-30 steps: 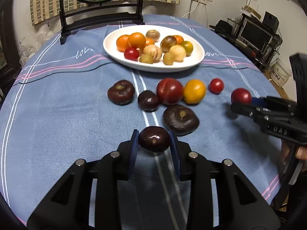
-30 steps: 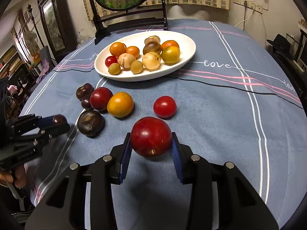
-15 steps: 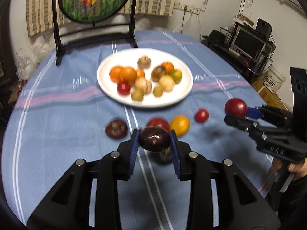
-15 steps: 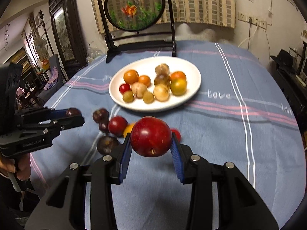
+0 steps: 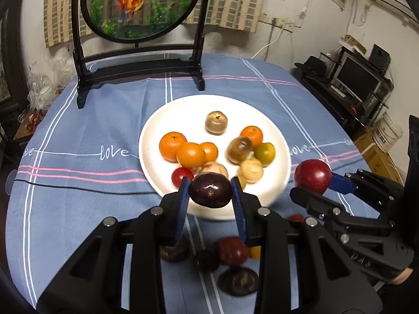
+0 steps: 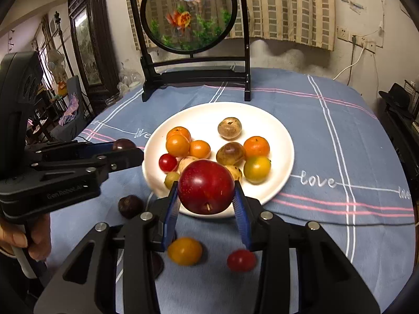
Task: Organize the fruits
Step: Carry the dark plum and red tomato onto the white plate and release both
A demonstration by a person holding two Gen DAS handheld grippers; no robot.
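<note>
Nearest the left wrist camera, the left gripper [image 5: 210, 192] pinches a dark purple plum [image 5: 210, 190] between its blue pads, the fruit hanging over the near rim of the white plate [image 5: 157, 136]. At about 3 o'clock from it in that view, the right gripper [image 6: 207, 195] is clamped on a red plum [image 6: 206, 187], also at the plate's near rim, off its 5 o'clock edge.

The step in hand looks like carrying both fruits to the plate. To do it well, each gripper should go in low over a bare patch, the plate's 9 to 11 o'clock side being the emptiest, and let go only when the fruit touches the plate, since round fruit dropped onto the pile could roll and knock others out. Releasing one at a time would keep the two grippers from crowding each other.

The dark plum is glossy, nearly black and slightly flattened; the red plum is larger, shiny, speckled, its stem end facing the camera.

Below the grippers, loose fruit waits on the blue cloth of the bench [image 6: 340, 136]: a yellow tomato [image 6: 185, 251], a small red one [image 6: 241, 260], several dark ones. Beyond the plate stands a goldfish screen [image 6: 187, 15].
</note>
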